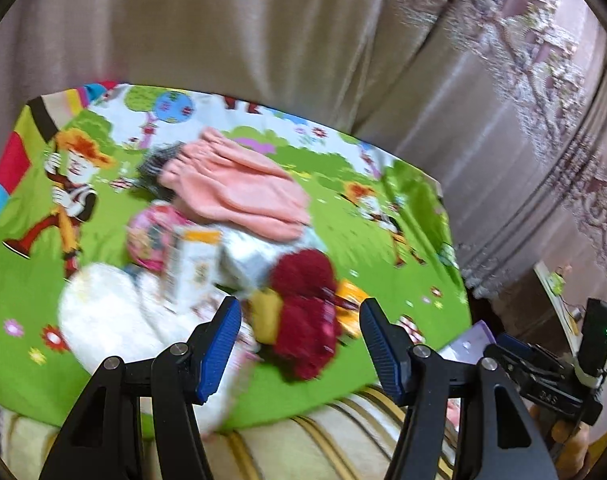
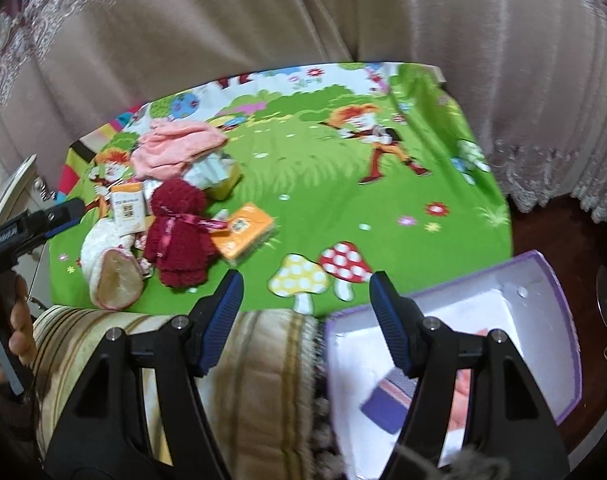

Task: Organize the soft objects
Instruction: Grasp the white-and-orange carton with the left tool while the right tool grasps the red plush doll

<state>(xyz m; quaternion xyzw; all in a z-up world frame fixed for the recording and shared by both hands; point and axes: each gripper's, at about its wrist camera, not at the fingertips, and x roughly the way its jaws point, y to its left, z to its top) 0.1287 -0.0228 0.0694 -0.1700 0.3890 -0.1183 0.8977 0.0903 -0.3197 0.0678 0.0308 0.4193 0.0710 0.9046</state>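
Note:
A heap of soft things lies on a green cartoon mat (image 2: 343,184). It holds a dark red plush bear (image 2: 179,232) with a ribbon, a pink cloth (image 2: 175,148), a white fluffy slipper (image 2: 111,276) and an orange tissue pack (image 2: 243,232). In the left wrist view my left gripper (image 1: 301,336) is open just short of the bear (image 1: 303,320), with nothing pressed between its pads. The pink cloth (image 1: 239,184) lies farther back. My right gripper (image 2: 305,308) is open and empty over the mat's near edge, beside the purple box (image 2: 463,312).
A white and orange packet (image 2: 128,208) leans in the heap. A striped beige blanket (image 2: 255,360) runs along the near edge. Beige curtains (image 2: 303,12) hang behind the mat. A hand (image 2: 7,312) holds the left gripper's handle at the far left.

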